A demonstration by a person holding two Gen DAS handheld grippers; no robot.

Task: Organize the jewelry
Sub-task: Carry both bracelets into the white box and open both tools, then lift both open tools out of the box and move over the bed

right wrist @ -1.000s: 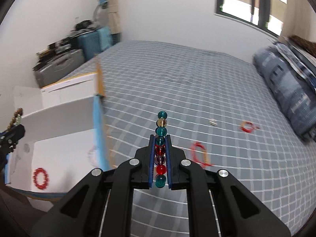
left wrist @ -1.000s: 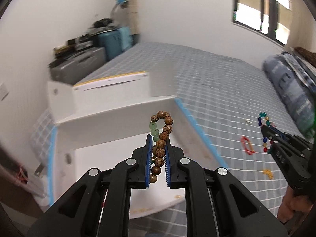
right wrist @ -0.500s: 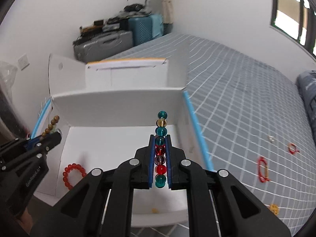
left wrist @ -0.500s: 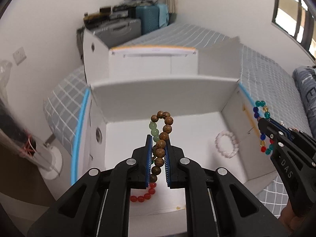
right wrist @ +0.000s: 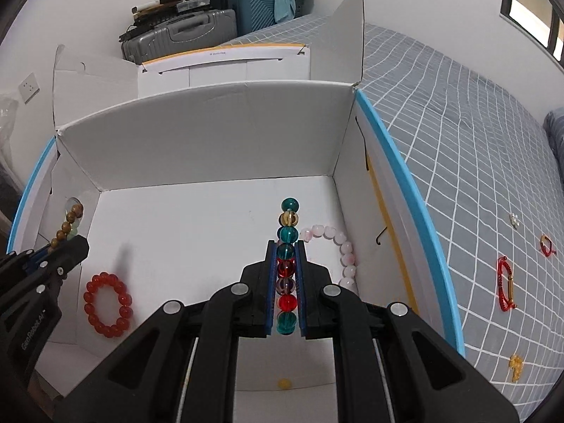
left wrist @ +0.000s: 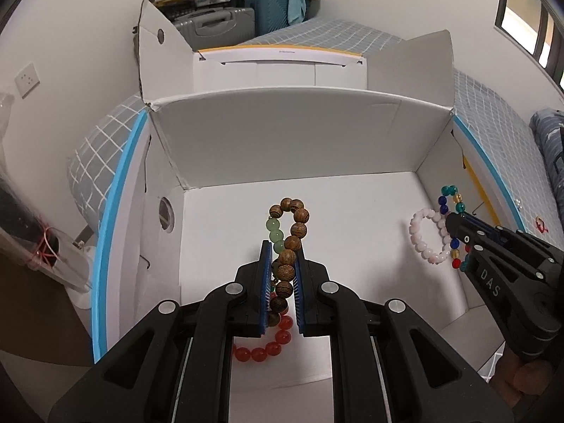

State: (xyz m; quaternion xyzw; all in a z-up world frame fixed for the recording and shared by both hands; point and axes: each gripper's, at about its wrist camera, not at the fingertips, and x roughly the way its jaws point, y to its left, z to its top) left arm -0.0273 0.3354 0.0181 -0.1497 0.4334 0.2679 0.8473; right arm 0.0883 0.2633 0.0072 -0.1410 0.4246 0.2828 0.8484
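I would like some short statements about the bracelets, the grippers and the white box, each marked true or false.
1. The left gripper is shut on a brown wooden bead bracelet. True.
2. The right gripper is open and empty. False: it is shut on a multicoloured glass bead bracelet.
3. A red bead bracelet lies in the white cardboard box. True.
4. The pale pink bead bracelet lies on the bed. False: it lies in the box.

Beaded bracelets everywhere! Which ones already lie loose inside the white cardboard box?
The red bead bracelet and the pale pink bead bracelet; the wooden and multicoloured ones are clamped in grippers.
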